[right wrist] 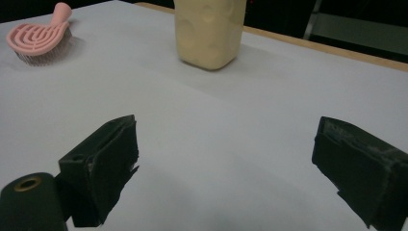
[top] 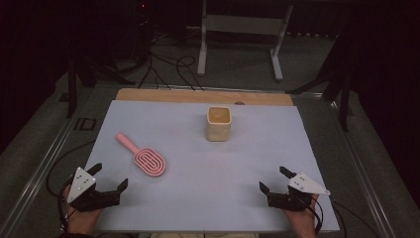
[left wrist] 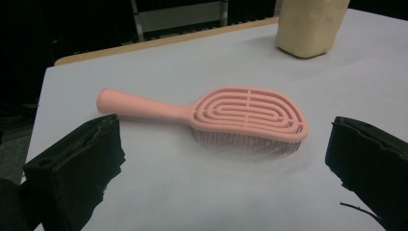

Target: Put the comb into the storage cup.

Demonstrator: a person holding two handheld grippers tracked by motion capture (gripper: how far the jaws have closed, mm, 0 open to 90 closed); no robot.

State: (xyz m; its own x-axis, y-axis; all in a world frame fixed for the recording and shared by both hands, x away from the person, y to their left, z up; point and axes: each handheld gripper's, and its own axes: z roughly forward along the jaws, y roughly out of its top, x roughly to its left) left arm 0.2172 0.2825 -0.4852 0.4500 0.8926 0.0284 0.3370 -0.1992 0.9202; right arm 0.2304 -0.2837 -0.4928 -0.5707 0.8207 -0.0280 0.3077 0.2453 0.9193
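Left tongs [top: 108, 177] rest at the near left corner of the desk [top: 208, 173], jaws spread and holding nothing. Just beyond them a pink hairbrush [top: 144, 156] lies bristles down. Farther back stands a cream cup [top: 218, 124]. Right tongs [top: 275, 181], near right, gape empty.

Pink hairbrush [top: 147, 158] — vented oval head, bristles down, flat on the worktop [top: 213, 198]. Handle angled toward far-left — untouched.
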